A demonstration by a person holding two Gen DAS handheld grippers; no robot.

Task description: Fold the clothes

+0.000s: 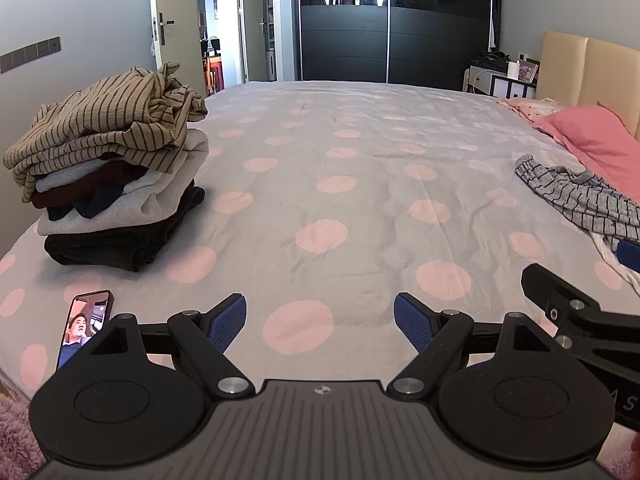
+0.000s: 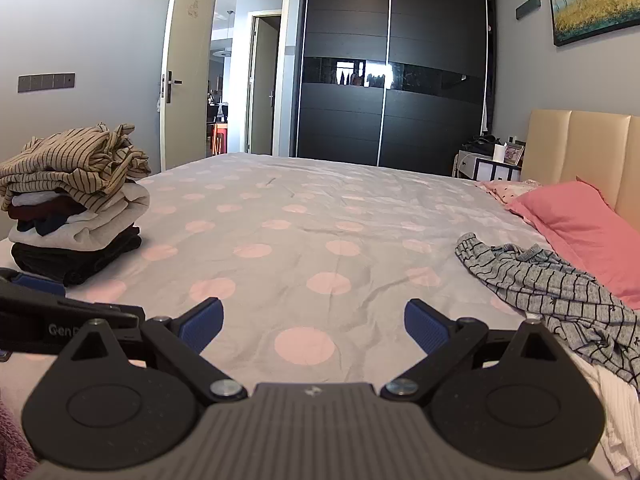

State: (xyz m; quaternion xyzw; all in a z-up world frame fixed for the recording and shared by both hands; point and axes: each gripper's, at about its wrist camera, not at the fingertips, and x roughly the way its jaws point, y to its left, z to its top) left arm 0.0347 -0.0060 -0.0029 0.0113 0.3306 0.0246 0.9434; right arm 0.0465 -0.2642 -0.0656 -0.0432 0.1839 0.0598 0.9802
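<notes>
I hold both tongs, left [image 1: 320, 322] and right [image 2: 313, 326], spread and empty over the bed [image 2: 320, 216]. The crumpled striped top [image 2: 560, 292] lies right; one careless pinch might also snag the bedsheet.

Left gripper [image 1: 320, 322] and right gripper [image 2: 314, 326], matte black linkage arms, round black discs behind, silver screws at pivots, blue ribbed fingertip pads [image 1: 412, 326], grey grooved body, white lettering.

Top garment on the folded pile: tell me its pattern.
Tan with thin dark stripes, on the top garment; the left wrist view shows it best.
</notes>
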